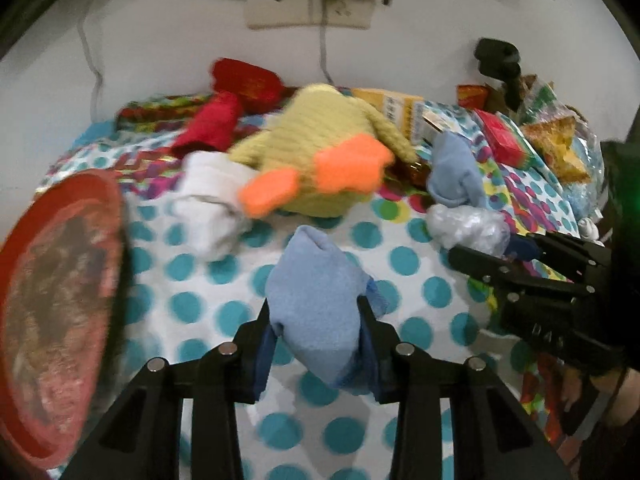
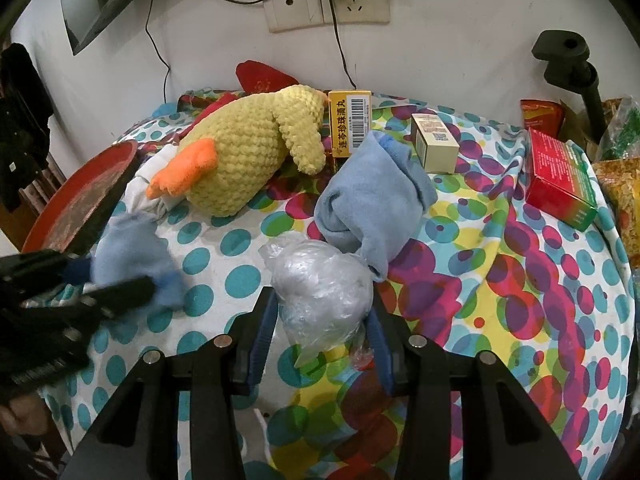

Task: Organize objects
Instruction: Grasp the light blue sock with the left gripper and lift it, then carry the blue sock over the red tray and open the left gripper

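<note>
A rolled light blue sock (image 1: 316,296) is pinched between the blue pads of my left gripper (image 1: 316,316), lifted off the dotted cloth (image 1: 192,304). In the right wrist view that sock (image 2: 128,252) and the left gripper (image 2: 116,284) appear blurred at the left. My right gripper (image 2: 322,308) is shut on a crumpled clear plastic bag (image 2: 320,288), low over the cloth. A second blue sock (image 2: 368,196) lies just beyond the bag. A yellow crochet duck (image 2: 244,148) lies on its side at the back, with a white sock (image 1: 212,204) and a red sock (image 1: 212,124) beside it.
A red round tray (image 1: 60,300) stands at the left edge. A yellow box (image 2: 350,120), a small beige box (image 2: 434,144) and a red box (image 2: 560,176) sit at the back and right, with snack bags (image 2: 616,184) behind. A black clamp stand (image 2: 568,60) rises at the far right.
</note>
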